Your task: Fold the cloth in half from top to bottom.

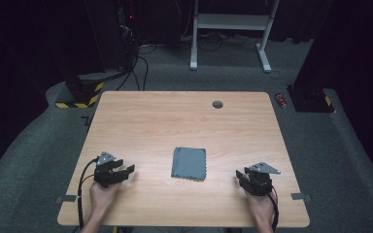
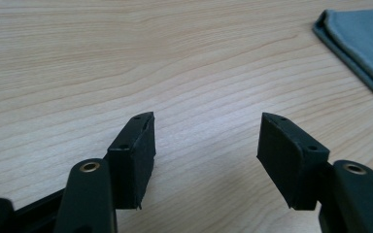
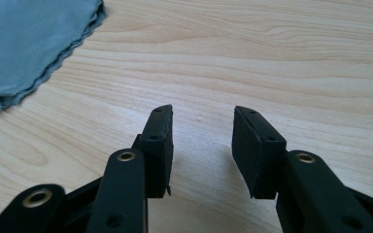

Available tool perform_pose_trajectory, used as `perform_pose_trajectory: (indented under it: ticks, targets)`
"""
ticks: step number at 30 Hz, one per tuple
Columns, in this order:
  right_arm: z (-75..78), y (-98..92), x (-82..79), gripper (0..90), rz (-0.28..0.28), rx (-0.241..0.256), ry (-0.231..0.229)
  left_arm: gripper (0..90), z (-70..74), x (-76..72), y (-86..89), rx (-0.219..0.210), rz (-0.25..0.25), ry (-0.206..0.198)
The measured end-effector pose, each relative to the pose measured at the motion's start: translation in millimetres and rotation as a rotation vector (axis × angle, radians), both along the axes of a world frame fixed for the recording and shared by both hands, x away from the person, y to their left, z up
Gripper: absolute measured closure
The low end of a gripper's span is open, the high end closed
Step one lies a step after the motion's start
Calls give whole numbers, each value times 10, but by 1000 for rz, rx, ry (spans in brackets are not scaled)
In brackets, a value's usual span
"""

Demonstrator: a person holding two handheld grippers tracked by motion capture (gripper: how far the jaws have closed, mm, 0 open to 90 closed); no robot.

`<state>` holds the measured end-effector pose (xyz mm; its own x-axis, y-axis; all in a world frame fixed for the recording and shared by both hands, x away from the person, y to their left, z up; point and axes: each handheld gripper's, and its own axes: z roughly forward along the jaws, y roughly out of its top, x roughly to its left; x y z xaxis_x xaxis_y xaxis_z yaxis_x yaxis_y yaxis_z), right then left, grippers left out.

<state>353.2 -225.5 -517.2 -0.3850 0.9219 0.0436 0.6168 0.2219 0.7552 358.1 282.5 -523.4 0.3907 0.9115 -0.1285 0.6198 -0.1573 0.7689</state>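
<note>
**Grey cloth lay between two open grippers**

Grey and folded into a rough square, the cloth (image 1: pixel 189 163) lay flat on the pale wooden worktop (image 1: pixel 184 121), between the two grippers and a little beyond their jaws. No bin, tray or other container stood on the worktop, and nothing rested on the cloth.

The left gripper (image 1: pixel 126 171) sat low over the near left part of the worktop, held in the person's left hand (image 1: pixel 102 194), with a black cable trailing back off the near edge. Its jaws were spread wide with only bare wood between them. In the left gripper view (image 2: pixel 207 127) the cloth (image 2: pixel 364 43) appeared ahead and off to the right of the jaws, well apart from them, showing a folded edge.

The right gripper (image 1: pixel 241 175) sat near the near right corner, held in the right hand (image 1: pixel 262 206). Its jaws also stood apart, less widely than the left pair, and held nothing. In the right gripper view (image 3: pixel 202 119) the cloth (image 3: pixel 29 43) lay ahead and to the left of the jaws, its scalloped edge clear of them.

A small round grommet (image 1: pixel 217 104) was set in the worktop far beyond both sets of jaws.
</note>
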Motion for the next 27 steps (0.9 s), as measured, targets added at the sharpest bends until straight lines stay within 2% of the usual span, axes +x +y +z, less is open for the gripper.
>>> perform_pose_trajectory:
  ticks: [6,13,18,23,27]
  targets:
    - [-18,-14,15,587,-10,-43,-2,389,-37,3,8,26,26,3]
    - [-53,-24,12,575,-22,-58,-3,384,-45,-9,-19,68,29,-13]
    - [-54,-17,9,553,-22,-72,-6,355,-49,-18,-93,135,16,-23]
    - [-56,-9,22,471,-8,-68,1,329,-48,-13,-96,140,10,-22]
    - [-56,-1,23,458,-6,-68,4,316,-50,-15,-103,132,9,-17]
